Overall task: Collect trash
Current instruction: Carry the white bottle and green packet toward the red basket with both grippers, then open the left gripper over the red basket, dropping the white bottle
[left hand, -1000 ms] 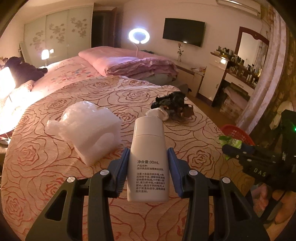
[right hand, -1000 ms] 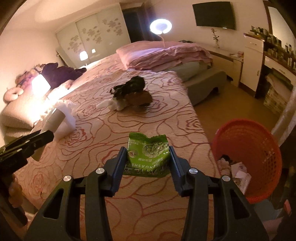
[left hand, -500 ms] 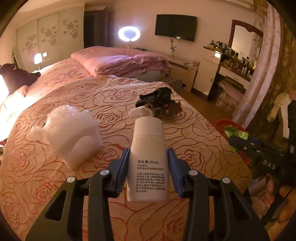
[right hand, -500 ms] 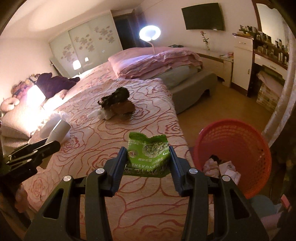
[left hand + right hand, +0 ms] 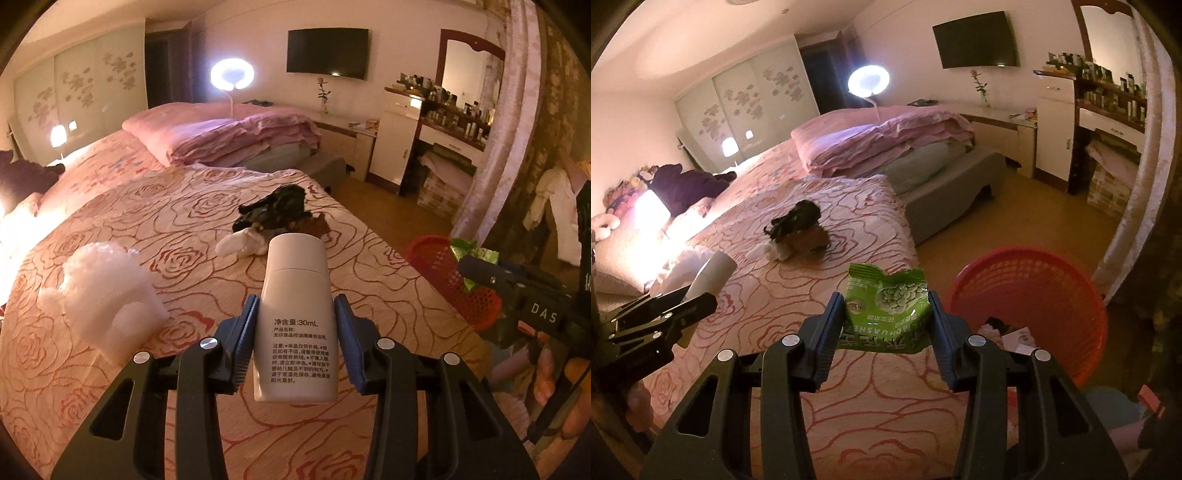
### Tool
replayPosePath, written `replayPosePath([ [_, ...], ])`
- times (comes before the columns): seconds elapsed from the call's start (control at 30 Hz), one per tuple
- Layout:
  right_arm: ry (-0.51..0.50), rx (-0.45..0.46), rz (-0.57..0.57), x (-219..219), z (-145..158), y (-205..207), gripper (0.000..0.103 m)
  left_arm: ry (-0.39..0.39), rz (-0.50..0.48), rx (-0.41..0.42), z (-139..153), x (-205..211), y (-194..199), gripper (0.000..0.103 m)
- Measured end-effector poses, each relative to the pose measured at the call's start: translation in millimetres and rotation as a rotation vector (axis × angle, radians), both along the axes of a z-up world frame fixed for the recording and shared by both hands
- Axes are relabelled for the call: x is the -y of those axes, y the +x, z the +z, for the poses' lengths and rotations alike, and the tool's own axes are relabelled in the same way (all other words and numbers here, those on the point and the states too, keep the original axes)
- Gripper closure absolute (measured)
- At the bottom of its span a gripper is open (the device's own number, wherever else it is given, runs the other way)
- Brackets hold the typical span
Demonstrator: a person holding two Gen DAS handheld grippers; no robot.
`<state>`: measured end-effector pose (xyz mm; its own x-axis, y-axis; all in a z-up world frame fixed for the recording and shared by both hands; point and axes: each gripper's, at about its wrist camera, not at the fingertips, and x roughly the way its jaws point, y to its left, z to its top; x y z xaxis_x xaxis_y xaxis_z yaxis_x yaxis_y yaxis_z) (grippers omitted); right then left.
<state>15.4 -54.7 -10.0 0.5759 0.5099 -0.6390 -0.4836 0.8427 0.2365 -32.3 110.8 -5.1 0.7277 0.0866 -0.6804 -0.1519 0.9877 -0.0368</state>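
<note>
Green packet (image 5: 886, 306), red basket (image 5: 1034, 273)

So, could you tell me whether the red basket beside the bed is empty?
No, the red basket already holds crumpled paper scraps at its bottom.

Rose-print bed (image 5: 155, 229) ahead of gripper; pink folded quilt (image 5: 229, 136) far end, ring lamp (image 5: 232, 74), wall TV (image 5: 328, 53), vanity shelves (image 5: 443, 107) right.

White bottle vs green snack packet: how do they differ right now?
The white bottle is rigid, smooth and plain with small black print; the green snack packet is crumpled, torn at the top and brightly printed. The bottle sits in the left claw, the packet in the right claw, nearer the red basket. Shared: each is clamped and held above the bed.
</note>
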Motion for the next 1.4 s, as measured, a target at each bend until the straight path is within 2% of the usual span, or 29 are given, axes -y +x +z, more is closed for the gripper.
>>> replayPosePath([
  [0.5,-0.014,0.025,-0.102,42,7,17,0.059,0.007,-0.089,-0.008,2,29,33,0.064],
  [0.53,-0.015,0.023,-0.110,45,7,18,0.059,0.008,-0.097,-0.009,2,32,36,0.065],
  [0.57,-0.017,0.021,-0.119,49,6,20,0.059,0.007,-0.106,-0.011,2,35,40,0.071],
  [0.73,-0.023,0.010,-0.148,63,1,26,0.059,0.000,-0.161,-0.018,-2,52,56,0.072],
  [1.07,-0.018,-0.027,-0.152,70,-11,33,0.059,-0.067,-0.094,-0.054,-14,22,64,0.071],
  [1.27,-0.013,-0.039,-0.149,71,-15,34,0.059,-0.086,-0.108,-0.109,-30,21,74,0.071],
  [1.33,-0.013,-0.044,-0.151,72,-16,34,0.059,-0.090,-0.127,-0.118,-36,25,76,0.065],
  [1.4,-0.013,-0.050,-0.156,75,-18,35,0.059,-0.097,-0.162,-0.121,-39,30,76,0.042],
])
